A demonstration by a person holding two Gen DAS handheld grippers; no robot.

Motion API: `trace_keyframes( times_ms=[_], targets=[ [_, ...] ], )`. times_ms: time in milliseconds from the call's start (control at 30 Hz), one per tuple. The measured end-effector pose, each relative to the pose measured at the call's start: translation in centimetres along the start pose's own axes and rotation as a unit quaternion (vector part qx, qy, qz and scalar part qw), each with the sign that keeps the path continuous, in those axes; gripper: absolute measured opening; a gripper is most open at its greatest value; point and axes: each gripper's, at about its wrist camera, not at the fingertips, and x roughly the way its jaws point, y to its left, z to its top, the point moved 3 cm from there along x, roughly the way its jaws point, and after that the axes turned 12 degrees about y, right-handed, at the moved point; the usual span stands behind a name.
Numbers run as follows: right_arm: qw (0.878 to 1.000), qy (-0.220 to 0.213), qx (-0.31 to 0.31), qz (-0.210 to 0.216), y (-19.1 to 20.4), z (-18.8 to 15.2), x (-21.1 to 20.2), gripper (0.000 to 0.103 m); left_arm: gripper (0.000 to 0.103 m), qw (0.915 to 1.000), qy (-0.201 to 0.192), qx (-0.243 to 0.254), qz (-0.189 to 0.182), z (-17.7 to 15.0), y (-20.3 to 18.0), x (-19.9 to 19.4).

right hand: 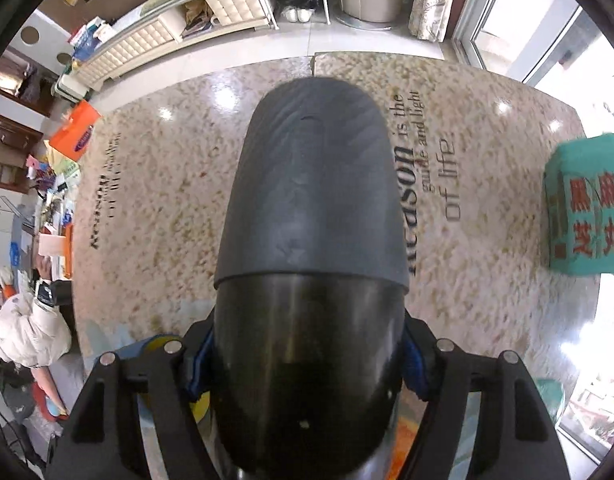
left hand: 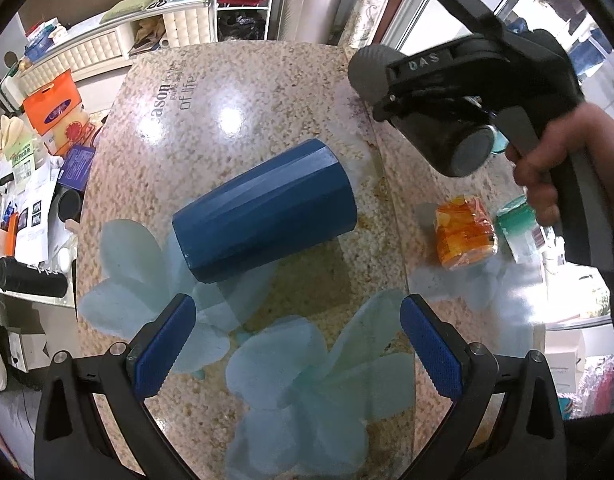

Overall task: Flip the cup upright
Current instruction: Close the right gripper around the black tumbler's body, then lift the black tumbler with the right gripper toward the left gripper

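Note:
A blue faceted cup (left hand: 265, 210) lies on its side on the speckled table (left hand: 267, 92), just ahead of my left gripper (left hand: 297, 344), which is open and empty above the table. My right gripper (right hand: 307, 364) is shut on a black flask with a grey lid (right hand: 311, 264) and holds it lying level above the table. The flask (left hand: 443, 120) and the right gripper also show in the left wrist view at the upper right, with a hand on the handle.
An orange wrapped packet (left hand: 465, 232) and a green-and-white packet (left hand: 517, 228) lie on the table to the right of the cup. A teal box with red characters (right hand: 587, 204) stands at the table's right edge. Cluttered shelves and a desk lie beyond the table's left edge.

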Motion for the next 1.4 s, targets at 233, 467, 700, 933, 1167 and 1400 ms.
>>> trace_keyframes(
  times_ms=[233,467,700,933,1167,1400],
  targets=[
    [0.999,-0.035,-0.004,0.012,0.2,-6.4,-3.8,0.070,0.103,1.0000,-0.006,0.005,-0.006,-0.6,0.2,-1.0],
    [0.996,-0.069,0.014,0.050,0.1,-12.1,-7.4,0.070,0.103,0.9995,-0.013,0.025,-0.011,-1.7,-0.4,-2.0],
    [0.994,-0.099,0.025,0.037,0.4,-16.9,-7.8,0.070,0.103,0.9988,-0.005,0.049,-0.007,-3.4,-1.0,-2.3],
    [0.993,-0.089,0.058,0.051,0.2,-21.8,-5.8,0.070,0.103,0.9970,0.014,0.075,-0.005,-5.5,-1.7,-1.6],
    [0.992,-0.062,0.090,0.067,0.0,-25.4,-2.2,0.070,0.103,0.9941,0.027,0.104,0.017,-7.8,-2.6,-0.5],
    [0.990,-0.043,0.107,0.084,0.5,-27.0,0.8,0.070,0.102,0.9924,0.050,0.108,0.032,-9.1,-2.0,1.1]
  ],
)
